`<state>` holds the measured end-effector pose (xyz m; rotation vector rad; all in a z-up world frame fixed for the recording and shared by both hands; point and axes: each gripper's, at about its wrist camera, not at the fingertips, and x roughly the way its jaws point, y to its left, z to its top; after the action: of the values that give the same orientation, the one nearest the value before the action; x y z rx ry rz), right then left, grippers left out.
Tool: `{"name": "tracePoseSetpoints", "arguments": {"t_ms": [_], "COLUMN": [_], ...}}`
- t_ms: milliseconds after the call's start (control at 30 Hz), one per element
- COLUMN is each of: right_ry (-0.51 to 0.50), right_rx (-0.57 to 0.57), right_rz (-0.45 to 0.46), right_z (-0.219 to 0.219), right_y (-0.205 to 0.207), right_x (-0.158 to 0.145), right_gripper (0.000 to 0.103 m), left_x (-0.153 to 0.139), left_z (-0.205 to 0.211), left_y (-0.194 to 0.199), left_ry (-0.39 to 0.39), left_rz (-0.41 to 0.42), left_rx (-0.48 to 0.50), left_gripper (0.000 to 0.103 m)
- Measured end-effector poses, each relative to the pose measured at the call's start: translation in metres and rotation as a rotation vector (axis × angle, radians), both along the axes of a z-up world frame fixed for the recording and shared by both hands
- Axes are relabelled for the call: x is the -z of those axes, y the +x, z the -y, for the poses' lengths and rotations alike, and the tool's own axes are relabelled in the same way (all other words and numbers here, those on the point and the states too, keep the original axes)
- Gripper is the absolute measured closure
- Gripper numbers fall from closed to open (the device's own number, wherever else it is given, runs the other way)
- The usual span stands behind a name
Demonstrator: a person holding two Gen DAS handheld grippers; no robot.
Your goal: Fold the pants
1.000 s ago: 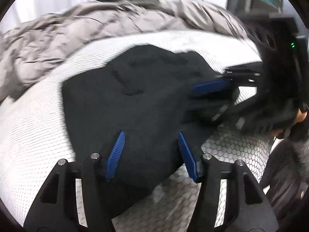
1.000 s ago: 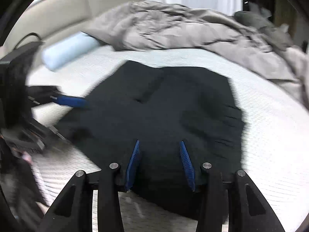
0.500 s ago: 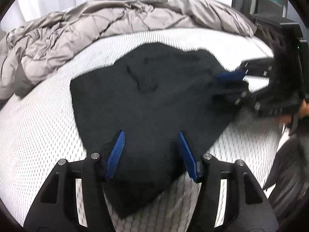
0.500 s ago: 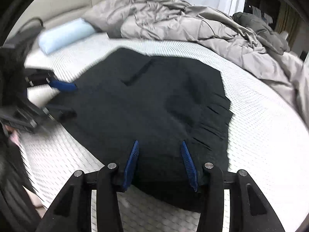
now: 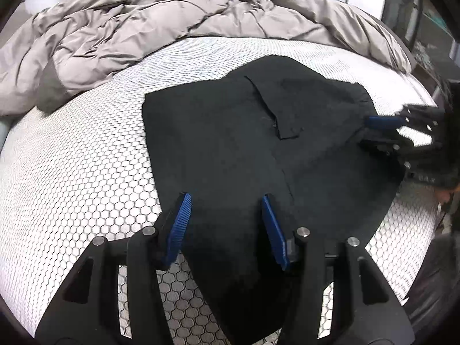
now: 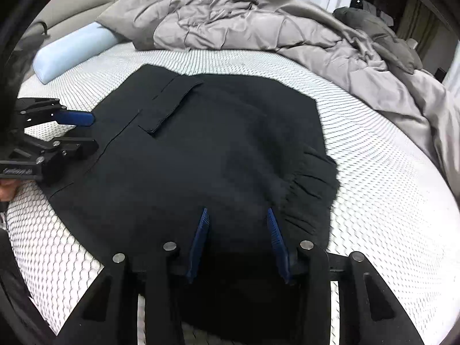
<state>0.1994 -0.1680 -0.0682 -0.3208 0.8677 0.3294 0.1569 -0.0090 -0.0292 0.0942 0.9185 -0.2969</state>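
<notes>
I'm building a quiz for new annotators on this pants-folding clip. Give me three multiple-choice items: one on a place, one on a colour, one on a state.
1. Where do the pants lie?
A. on the mattress
B. on the floor
C. on a chair

2. What colour is the pillow?
A. red
B. light blue
C. black

3. How is the duvet?
A. folded in a neat square
B. crumpled in a heap
C. spread flat over the pants

Answers:
1 A, the black cloth is spread on the white honeycomb-patterned surface.
2 B, it shows pale blue by the headboard in the right wrist view.
3 B, the grey cloth is bunched in deep creases beyond the pants.
</notes>
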Motion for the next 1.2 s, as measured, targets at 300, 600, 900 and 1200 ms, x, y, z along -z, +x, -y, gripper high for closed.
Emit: {"name": "tracePoseSetpoints", "arguments": {"t_ms": [300,600,900,1200], "right_ry": [0.203,-0.021,0.199,0.0], "right_rx": [-0.055,0.047,0.011,0.162], "right_rz": [-0.024,-0.043,-0.051,-0.088], "right_z": [-0.037,-0.014,-0.047,-0.023], "right_y": [0.027,0.043,0.06,0.083], "right_x": [-0.017,0.006,-0.015,0.013], "right_gripper": [0.06,0.058,0.058,0.065], "left_x": [-0.003,-0.001,-0.009,0.004], "left_z": [0.032,0.004,0.025,-0.007], "left_y": [0.05,0.051,0.089,0.102], "left_ry": [-0.012,-0.028,-0.027,-0.149], "left_rz": [-0.014,-0.031,-0.041,-0.074], "left_rx": [0.057,-0.011,-0.006,-0.024], "left_gripper": [0.063,0.065,0.073,0.091]}}
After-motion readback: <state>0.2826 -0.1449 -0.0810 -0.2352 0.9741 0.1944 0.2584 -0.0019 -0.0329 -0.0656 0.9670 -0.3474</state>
